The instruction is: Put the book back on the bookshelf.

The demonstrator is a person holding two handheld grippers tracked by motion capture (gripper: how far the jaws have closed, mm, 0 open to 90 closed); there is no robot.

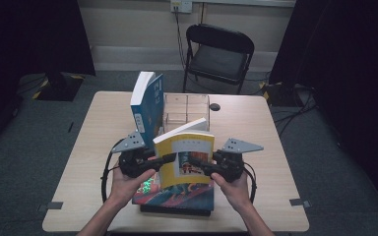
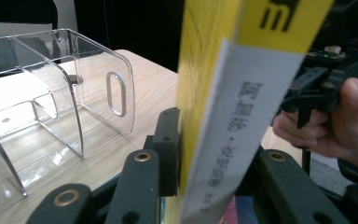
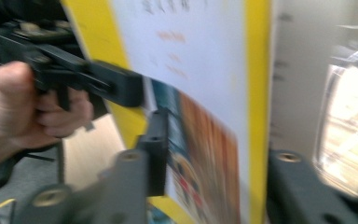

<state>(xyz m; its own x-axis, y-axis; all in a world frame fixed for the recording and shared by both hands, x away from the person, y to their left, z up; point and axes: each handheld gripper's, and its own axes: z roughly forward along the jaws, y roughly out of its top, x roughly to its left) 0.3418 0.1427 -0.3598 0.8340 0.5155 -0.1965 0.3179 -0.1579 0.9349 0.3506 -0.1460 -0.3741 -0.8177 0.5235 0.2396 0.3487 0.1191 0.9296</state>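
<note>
A yellow book hangs tilted above a stack of books at the table's front, with a gripper on each side of it. My left gripper is shut on its spine edge; in the left gripper view the jaws clamp the yellow spine with its white label. My right gripper reaches in from the right. In the blurred right gripper view the book's cover lies between its jaws, the left one close by the cover, the right one a little off the book's edge.
A blue book stands upright beside a clear acrylic organizer at mid-table. A small dark object lies behind it. The wooden table has bare room left and right. A black folding chair stands beyond.
</note>
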